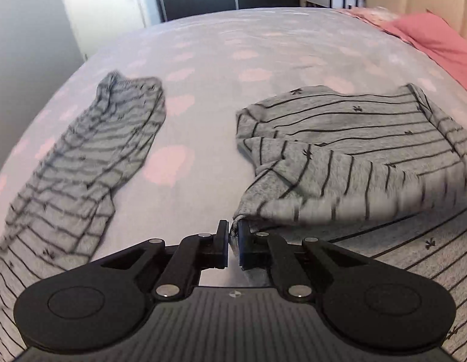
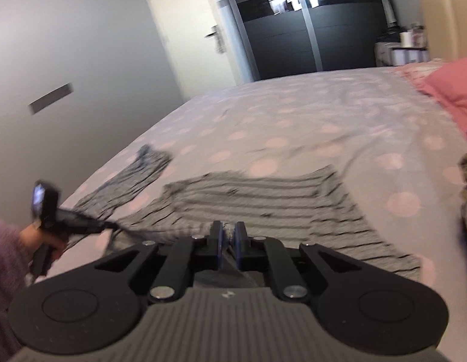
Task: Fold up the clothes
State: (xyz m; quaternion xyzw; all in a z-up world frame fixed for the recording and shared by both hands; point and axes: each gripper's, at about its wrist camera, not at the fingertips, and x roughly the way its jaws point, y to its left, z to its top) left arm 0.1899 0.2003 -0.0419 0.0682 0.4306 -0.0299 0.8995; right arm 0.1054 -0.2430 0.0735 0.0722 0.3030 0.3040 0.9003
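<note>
- We hold the left gripper (image 1: pixel 232 230) with its jaws pressed nearly together, pinching a bunched corner of the grey striped top (image 1: pixel 339 138).
- Our right gripper (image 2: pixel 228 231) is likewise closed down tight, with a fold of that same striped fabric caught between its blue-padded fingers (image 2: pixel 240 238).
- The top lies on the bed (image 1: pixel 218 48), whose pale cover carries pink spots; part of the garment is already doubled over itself on the right in the left wrist view.
- One long sleeve (image 1: pixel 91 150) stretches out flat to the left, apart from the folded body.
- In the right wrist view we see our left hand (image 2: pixel 41 242), in a mauve knitted cuff, gripping the other tool's handle at the bed's near-left edge.
- A pink pillow (image 1: pixel 429 36) sits at the far right of the bed.
- Beyond the bed stand a white door (image 2: pixel 185 39) and a dark wardrobe (image 2: pixel 308 39).
</note>
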